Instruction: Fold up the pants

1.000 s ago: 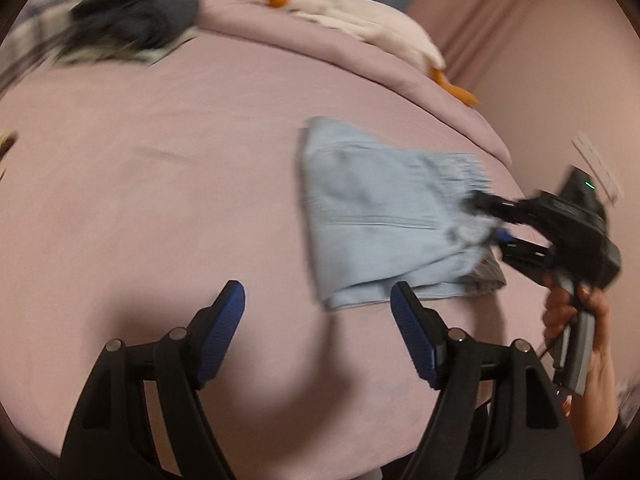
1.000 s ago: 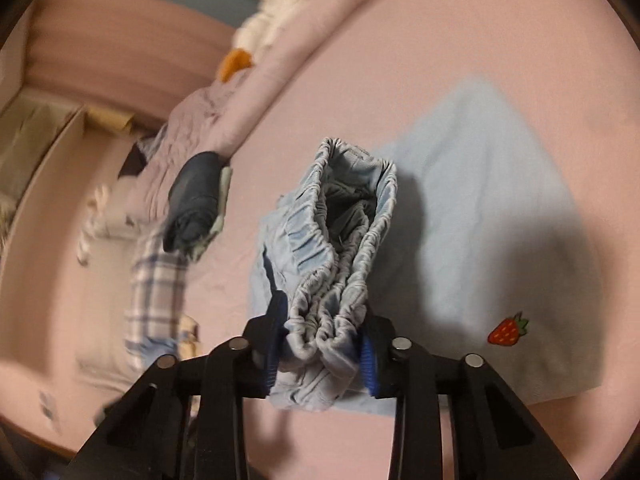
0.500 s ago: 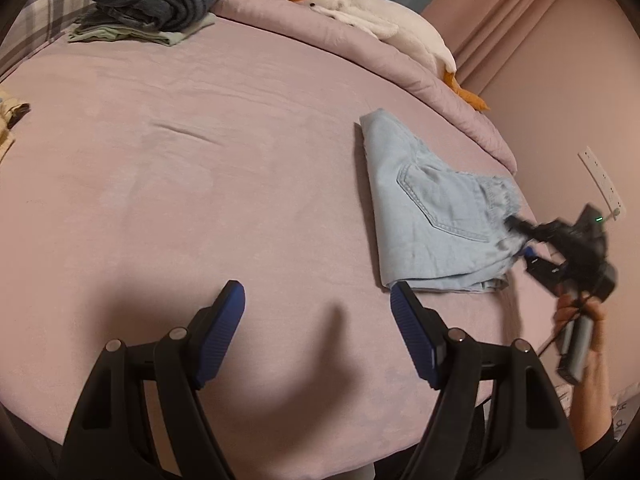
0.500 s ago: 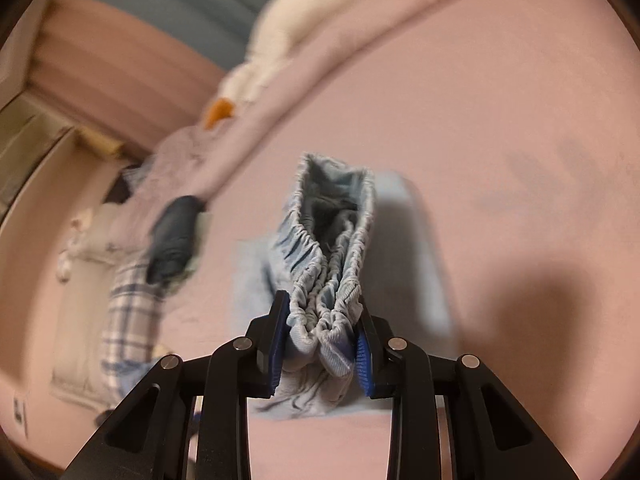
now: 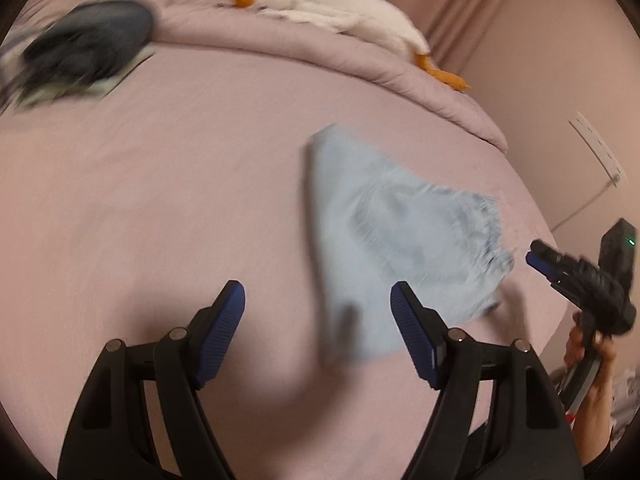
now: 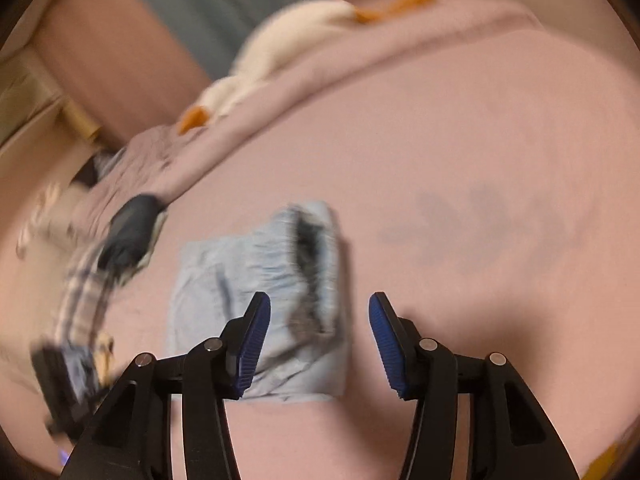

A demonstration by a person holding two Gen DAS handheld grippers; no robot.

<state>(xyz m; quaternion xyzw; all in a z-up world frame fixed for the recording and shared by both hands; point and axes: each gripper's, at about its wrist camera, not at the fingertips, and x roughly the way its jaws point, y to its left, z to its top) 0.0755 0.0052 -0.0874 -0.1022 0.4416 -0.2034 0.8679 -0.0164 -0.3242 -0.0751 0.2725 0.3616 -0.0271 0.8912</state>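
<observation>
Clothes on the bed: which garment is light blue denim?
The folded pants lying alone mid-bed, between both open grippers; the dark folded clothes sit stacked far off by the duvet.

Pink bed (image 5: pixel 168 184), pink wall (image 5: pixel 532 80) — perhaps curtains (image 5: pixel 448 28)

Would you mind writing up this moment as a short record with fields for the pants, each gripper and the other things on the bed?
pants: light blue pants, folded into a compact bundle, lying on the pink bed
waistband: elastic waist end faces the right gripper
right gripper: right gripper open, holding nothing, just short of the waistband
left gripper: left gripper open, empty, above the bed beside the pants
other items: white plush goose on the rolled duvet; dark folded clothes at the far left
image quality: both views motion-blurred
</observation>
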